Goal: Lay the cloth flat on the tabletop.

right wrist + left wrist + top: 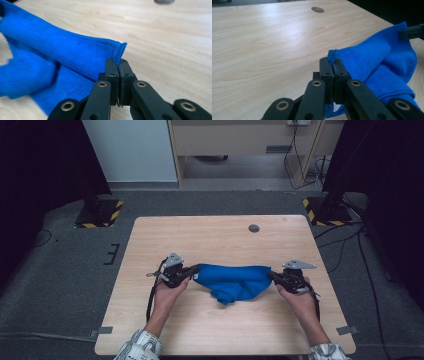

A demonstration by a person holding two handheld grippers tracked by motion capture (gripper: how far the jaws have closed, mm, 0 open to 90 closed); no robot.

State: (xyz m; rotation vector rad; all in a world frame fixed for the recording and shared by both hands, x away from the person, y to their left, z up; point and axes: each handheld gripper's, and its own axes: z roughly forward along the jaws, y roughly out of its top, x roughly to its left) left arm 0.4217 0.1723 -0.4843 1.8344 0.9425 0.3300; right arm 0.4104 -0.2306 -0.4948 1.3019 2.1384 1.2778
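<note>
1. Blue cloth (234, 281) hangs bunched between both tongs, near the middle of the worktop (210, 237), its lower folds resting on the wood.
2. Left tongs (332, 65) pinch the cloth's left corner, pressed together.
3. Right tongs (118, 65) clamp its right corner.

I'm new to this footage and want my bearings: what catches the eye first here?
A bright blue cloth hangs bunched between two grippers over the middle of the light wooden table. The left gripper pinches one corner, the right gripper the opposite one, both jaws shut on its hem.
</note>
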